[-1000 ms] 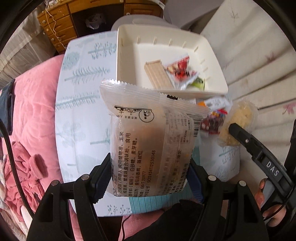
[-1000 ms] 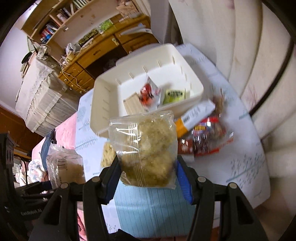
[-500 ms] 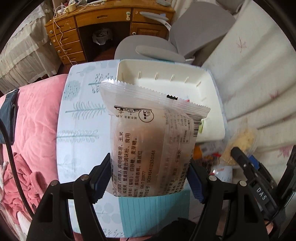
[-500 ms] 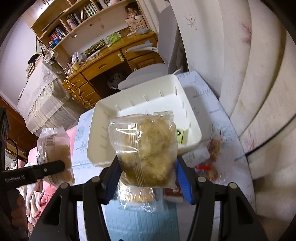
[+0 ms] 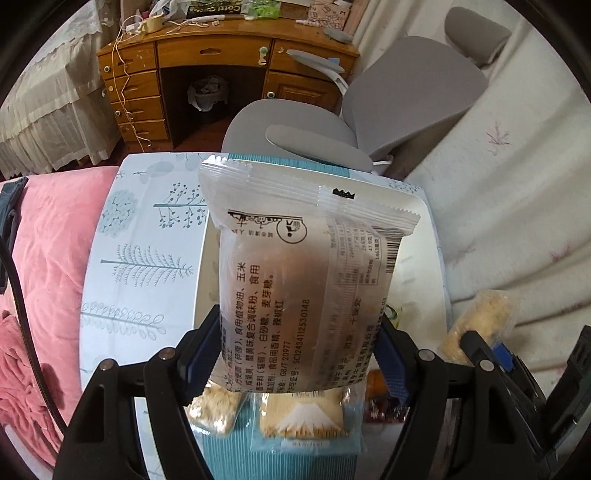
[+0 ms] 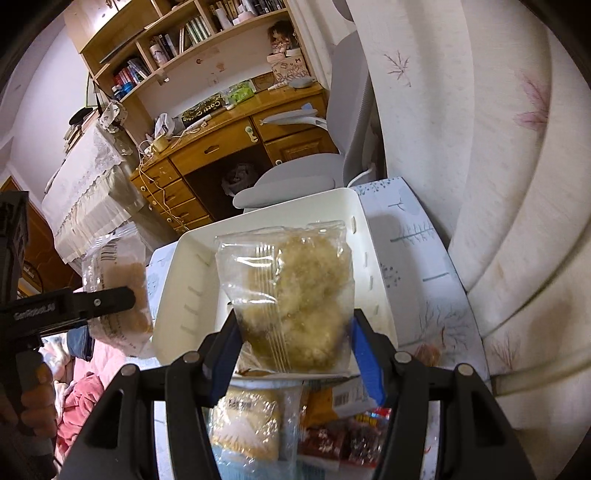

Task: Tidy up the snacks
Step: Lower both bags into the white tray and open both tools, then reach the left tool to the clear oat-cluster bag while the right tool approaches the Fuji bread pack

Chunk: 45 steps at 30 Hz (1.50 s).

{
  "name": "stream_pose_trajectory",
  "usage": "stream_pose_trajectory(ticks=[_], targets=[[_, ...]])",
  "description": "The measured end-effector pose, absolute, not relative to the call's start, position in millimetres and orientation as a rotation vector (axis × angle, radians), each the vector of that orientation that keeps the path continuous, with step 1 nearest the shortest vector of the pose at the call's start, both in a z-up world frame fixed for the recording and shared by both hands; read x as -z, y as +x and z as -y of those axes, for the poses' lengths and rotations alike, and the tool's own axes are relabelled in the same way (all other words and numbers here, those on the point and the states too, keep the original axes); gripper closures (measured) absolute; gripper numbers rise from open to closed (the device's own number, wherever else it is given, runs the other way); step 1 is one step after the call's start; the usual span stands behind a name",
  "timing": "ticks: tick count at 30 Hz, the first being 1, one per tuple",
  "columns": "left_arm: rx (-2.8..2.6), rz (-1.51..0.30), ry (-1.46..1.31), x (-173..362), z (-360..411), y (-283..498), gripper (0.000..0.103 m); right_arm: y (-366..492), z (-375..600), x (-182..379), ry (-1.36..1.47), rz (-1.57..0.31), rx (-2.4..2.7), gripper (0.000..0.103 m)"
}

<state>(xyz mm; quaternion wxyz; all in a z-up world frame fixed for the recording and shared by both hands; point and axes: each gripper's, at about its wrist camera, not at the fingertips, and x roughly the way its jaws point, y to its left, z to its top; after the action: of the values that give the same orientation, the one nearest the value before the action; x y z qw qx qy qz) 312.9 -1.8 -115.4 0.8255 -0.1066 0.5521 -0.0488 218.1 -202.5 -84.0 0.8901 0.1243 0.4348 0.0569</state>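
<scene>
Snacks are split between the two grippers, a white bin (image 6: 177, 291) and the tree-print tabletop (image 5: 122, 266). Largest in sight is the white quilted bedding (image 6: 498, 184) on the right, then the wooden desk (image 5: 207, 62) and grey chair (image 5: 388, 96) beyond the table, and a pink blanket (image 5: 48, 240) on the left. On the table the bin stands open-topped; its inside is mostly hidden behind the held packets in both views. The left gripper (image 5: 299, 354) is clamped on a frosted printed packet (image 5: 295, 280), blue pads pressing its lower sides, and the packet stands upright in front of the bin. The right gripper (image 6: 295, 347) is clamped the same way on a clear bag of pale crumbly pieces (image 6: 295, 295), raised in front of the bin. Only the left wrist view shows a packet with a white mountain print (image 5: 303, 421) lying on the table under the jaws. Only the right wrist view shows red-wrapped snacks (image 6: 343, 439) on the near table edge, the bookshelf (image 6: 192, 33) above the desk, and a hand (image 6: 33, 391) on the left gripper's handle.
</scene>
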Motion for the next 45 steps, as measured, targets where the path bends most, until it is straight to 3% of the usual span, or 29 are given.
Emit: stream_pose_trajectory(ticks=[8, 11, 13, 15, 45], targets=[[0.06, -1.193, -0.231, 136, 4, 326, 0.019, 233, 211, 99, 0.274, -0.913, -0.125, 0.044], [0.069, -1.191, -0.237, 136, 4, 325, 0.015, 237, 213, 104, 0.281, -0.937, -0.112, 0.036], [0.077, -1.193, -0.238, 136, 4, 324, 0.014, 237, 216, 106, 0.29, -0.941, -0.101, 0.025], [0.088, -1.192, -0.236, 134, 4, 321, 0.014, 236, 217, 106, 0.295, -0.942, -0.089, 0.023], [0.209, -1.162, -0.208, 107, -51, 200, 0.014, 136, 195, 99, 0.491, -0.955, -0.064, 0.022]])
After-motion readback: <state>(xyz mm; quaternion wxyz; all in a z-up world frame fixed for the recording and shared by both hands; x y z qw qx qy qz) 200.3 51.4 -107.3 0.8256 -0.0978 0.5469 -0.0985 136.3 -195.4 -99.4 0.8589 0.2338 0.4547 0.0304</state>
